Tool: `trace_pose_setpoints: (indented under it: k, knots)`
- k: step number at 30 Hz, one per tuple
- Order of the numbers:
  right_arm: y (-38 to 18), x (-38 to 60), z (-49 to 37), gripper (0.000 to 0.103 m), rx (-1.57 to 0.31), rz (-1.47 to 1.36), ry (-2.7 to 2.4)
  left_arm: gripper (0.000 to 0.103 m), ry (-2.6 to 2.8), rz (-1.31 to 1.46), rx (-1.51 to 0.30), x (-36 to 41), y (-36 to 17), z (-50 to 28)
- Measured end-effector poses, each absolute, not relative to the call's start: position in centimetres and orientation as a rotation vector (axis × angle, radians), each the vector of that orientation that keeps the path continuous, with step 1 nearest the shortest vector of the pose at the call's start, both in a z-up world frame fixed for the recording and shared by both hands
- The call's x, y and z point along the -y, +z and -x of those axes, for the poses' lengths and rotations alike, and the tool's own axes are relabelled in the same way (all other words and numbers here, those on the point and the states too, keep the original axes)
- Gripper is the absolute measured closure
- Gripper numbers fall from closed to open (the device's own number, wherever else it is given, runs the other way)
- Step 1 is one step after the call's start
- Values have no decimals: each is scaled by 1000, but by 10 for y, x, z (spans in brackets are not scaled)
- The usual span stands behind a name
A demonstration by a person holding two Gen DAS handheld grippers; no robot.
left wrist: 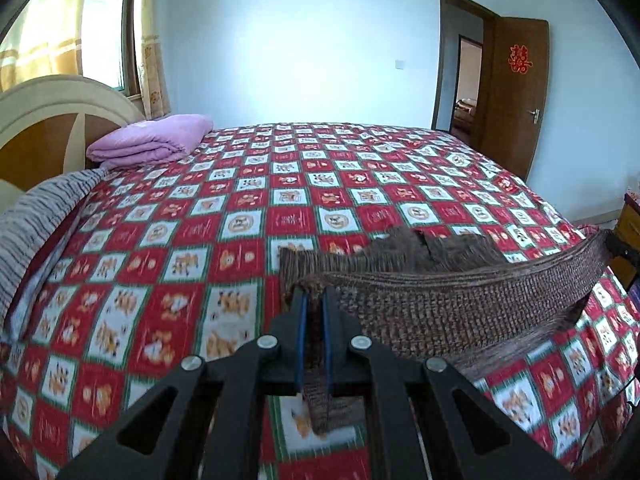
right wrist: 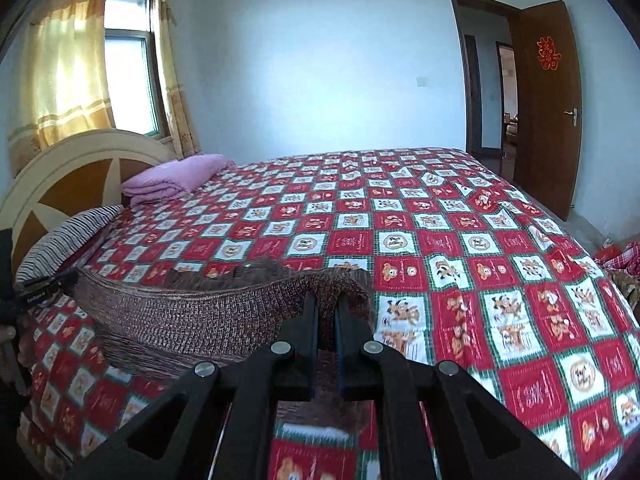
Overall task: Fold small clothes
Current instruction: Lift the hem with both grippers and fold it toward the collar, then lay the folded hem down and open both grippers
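A brown knitted garment hangs stretched between my two grippers above the red checked bedspread. My left gripper is shut on its left corner, with a strip of the knit hanging down between the fingers. In the right wrist view the same brown knit sags to the left, and my right gripper is shut on its right corner. The garment's far part lies bunched on the bed behind the raised edge. The other gripper shows at the left edge of the right wrist view.
A folded purple blanket lies by the headboard, with a striped pillow beside it. The open brown door is at the far right. A wooden cabinet stands off the bed's right side.
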State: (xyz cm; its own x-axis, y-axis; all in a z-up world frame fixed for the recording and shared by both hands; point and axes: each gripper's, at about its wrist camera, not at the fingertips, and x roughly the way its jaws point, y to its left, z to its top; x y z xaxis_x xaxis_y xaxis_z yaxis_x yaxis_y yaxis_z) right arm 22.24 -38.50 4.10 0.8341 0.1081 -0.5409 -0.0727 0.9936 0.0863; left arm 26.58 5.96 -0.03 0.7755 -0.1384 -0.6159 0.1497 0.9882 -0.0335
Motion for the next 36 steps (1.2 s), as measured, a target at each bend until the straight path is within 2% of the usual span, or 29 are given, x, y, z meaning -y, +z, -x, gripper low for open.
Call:
trace_pose_setpoints:
  k: [8,15,19,21,22,23,24,25,26,27,32,36]
  knots:
    - [12,388,-294,97,-672,-53,69,95,-138,-73,-725,-45,-25,-332]
    - [-49,387,-363,97,-808,-42,40,95,-91,-151,-835,-31,-88,-387]
    - [-90,386,-408,97,-886,-30,19,91,-6,-222,-860,-24,-122,-412]
    - [-98,386,-416,93,-904,-18,16,89,8,-215,-879,-27,-124,-412]
    - [-101,386,-416,81,-912,-4,-10,87,-6,-189,-877,-32,-120,-405]
    - [-101,386,-412,61,-910,2,-15,77,-26,-182,-863,-35,-115,-397]
    - [-99,384,-406,52,-904,3,-4,55,-38,-189,-853,-37,-112,-389]
    - [-97,382,-397,42,-894,3,25,41,-50,-208,-836,-39,-108,-377]
    - [-95,377,-389,41,-893,20,54,16,-60,-230,-813,-39,-107,-366]
    - [-94,372,-384,41,-895,41,70,3,-68,-267,-785,-38,-106,-353]
    - [-108,327,-371,35,-935,274,140,1,-99,-490,-786,-15,-136,-337]
    - [-118,304,-391,35,-937,428,134,1,-45,-520,-749,-4,-135,-364]
